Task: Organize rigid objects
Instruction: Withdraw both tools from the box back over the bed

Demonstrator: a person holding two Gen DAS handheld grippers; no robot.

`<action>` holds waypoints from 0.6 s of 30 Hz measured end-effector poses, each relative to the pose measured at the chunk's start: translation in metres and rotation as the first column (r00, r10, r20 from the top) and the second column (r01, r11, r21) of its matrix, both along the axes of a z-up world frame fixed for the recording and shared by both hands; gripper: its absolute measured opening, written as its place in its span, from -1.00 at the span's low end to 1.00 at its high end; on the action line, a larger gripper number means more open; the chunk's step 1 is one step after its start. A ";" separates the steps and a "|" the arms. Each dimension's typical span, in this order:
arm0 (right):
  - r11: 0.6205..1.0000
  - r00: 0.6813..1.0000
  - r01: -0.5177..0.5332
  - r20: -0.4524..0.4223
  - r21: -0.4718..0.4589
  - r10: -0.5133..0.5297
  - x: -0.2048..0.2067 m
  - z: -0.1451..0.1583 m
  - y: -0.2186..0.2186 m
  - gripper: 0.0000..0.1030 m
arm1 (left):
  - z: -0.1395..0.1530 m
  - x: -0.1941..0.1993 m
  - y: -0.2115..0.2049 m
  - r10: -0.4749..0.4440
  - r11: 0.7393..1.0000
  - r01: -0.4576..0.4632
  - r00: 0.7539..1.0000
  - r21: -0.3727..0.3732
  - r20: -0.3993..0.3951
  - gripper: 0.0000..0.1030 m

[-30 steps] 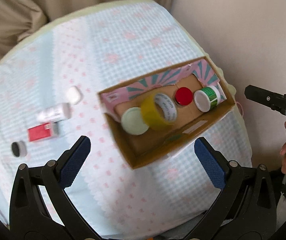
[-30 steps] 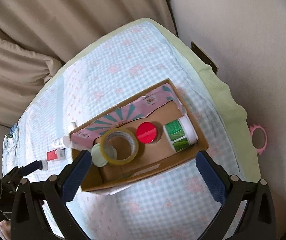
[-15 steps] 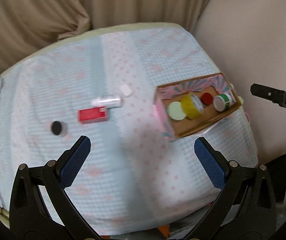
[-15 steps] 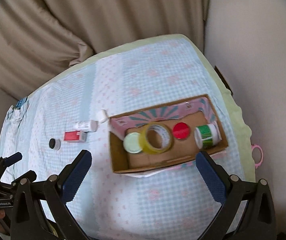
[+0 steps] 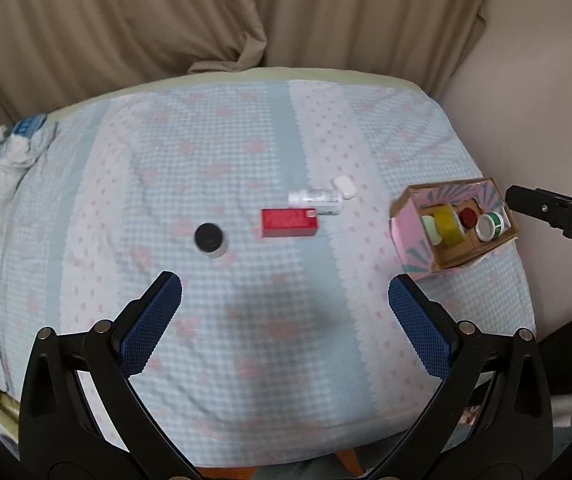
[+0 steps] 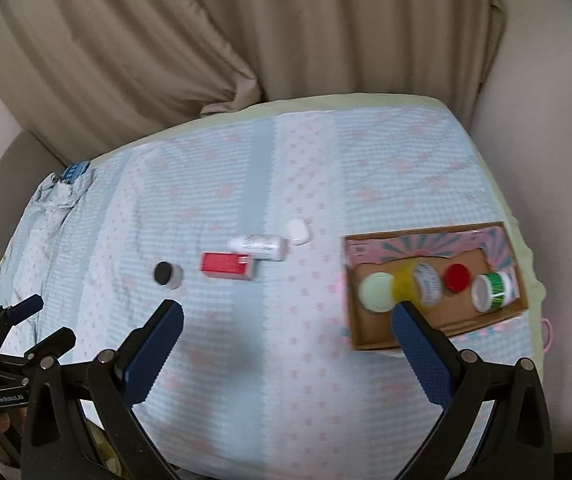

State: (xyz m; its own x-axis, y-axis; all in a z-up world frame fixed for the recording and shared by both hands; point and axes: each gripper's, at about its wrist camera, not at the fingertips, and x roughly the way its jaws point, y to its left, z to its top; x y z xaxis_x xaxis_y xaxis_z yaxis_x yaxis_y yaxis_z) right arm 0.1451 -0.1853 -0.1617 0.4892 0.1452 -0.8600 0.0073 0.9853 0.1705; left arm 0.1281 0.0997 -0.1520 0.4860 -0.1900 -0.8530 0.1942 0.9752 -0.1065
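Ahead of my left gripper (image 5: 285, 312), whose blue pads are spread wide with nothing between them, four loose things lie in a ragged row on the checked bedspread (image 5: 165, 168): a black-capped jar (image 5: 210, 239), a red box (image 5: 289, 222), a white bottle (image 5: 315, 200) and a small white case (image 5: 345, 187). By my reading these are what remains to be gathered, since the cardboard box (image 5: 410, 236) off to the right already holds a pale lid (image 6: 377, 291), a yellow tape roll (image 6: 418, 289), a red cap (image 6: 457, 277) and a green-labelled bottle (image 6: 494, 291). My right gripper (image 6: 288, 330) is likewise spread and carrying nothing, and hovers with its right pad overlapping the near wall of the cardboard box in its own view. The relation that matters: the jar sits up and slightly left of the left claw's centre line, and the red box almost dead ahead, beyond the fingertips and clearly apart from them. The red box and the white bottle both lie with their long axes across my view, left to right, the bottle's end just beside or touching the red box's far right corner; I cannot tell which. I judge the left hand the nearer for the jar, while the right is better placed for the case, nearest the cardboard box. To pinch the red box across its short side, I would expect to turn the claw first.
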 end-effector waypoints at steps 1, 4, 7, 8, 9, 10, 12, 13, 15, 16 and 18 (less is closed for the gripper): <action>1.000 1.000 -0.004 -0.006 -0.001 0.004 0.001 -0.001 0.007 1.00 | -0.003 0.001 0.012 0.004 1.000 -0.004 1.000 -0.007 -0.007 0.99; 1.000 0.999 -0.004 -0.036 -0.022 0.003 0.007 -0.008 0.039 1.00 | -0.019 0.008 0.045 0.004 1.000 -0.004 0.999 -0.019 -0.033 0.99; 1.000 0.997 -0.006 -0.078 -0.020 0.004 0.016 -0.022 0.067 1.00 | -0.039 0.020 0.072 -0.001 1.000 0.001 0.998 -0.012 -0.062 0.99; 1.000 0.996 -0.007 -0.092 -0.018 0.005 0.021 -0.029 0.077 1.00 | -0.045 0.024 0.078 -0.004 1.000 0.004 0.997 -0.009 -0.072 0.99; 1.000 0.995 -0.008 -0.098 -0.022 0.006 0.022 -0.031 0.083 1.00 | -0.052 0.029 0.085 -0.009 1.000 0.008 0.997 -0.010 -0.082 0.99; 0.999 0.994 -0.019 -0.107 -0.033 0.016 0.027 -0.037 0.093 1.00 | -0.060 0.036 0.091 -0.012 1.000 0.011 0.996 -0.007 -0.091 0.99; 0.997 0.993 -0.053 -0.110 -0.050 0.047 0.035 -0.044 0.106 1.00 | -0.072 0.047 0.099 -0.017 1.000 0.017 0.994 -0.001 -0.106 0.99; 0.994 0.991 -0.085 -0.112 -0.066 0.077 0.040 -0.049 0.114 1.00 | -0.080 0.054 0.103 -0.019 1.000 0.019 0.993 0.000 -0.113 0.99; 0.987 0.985 -0.139 -0.115 -0.083 0.129 0.051 -0.057 0.124 1.00 | -0.094 0.066 0.108 -0.020 1.000 0.019 0.992 -0.003 -0.123 0.99; 0.982 0.981 -0.167 -0.112 -0.087 0.157 0.057 -0.061 0.128 1.00 | -0.103 0.074 0.109 -0.018 1.000 0.018 0.991 -0.002 -0.132 0.99; 0.971 0.971 -0.223 -0.112 -0.092 0.212 0.068 -0.070 0.135 1.00 | -0.117 0.087 0.109 -0.022 1.000 0.022 0.990 -0.005 -0.141 0.99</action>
State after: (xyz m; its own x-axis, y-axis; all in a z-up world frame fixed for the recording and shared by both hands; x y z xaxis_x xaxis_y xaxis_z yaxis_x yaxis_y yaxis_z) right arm 0.2129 -0.0501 -0.2322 0.3654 0.1469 -0.9192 -0.1973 0.9773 0.0777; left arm 0.2154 0.2086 -0.2692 0.3564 -0.2021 -0.9122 0.1984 0.9704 -0.1374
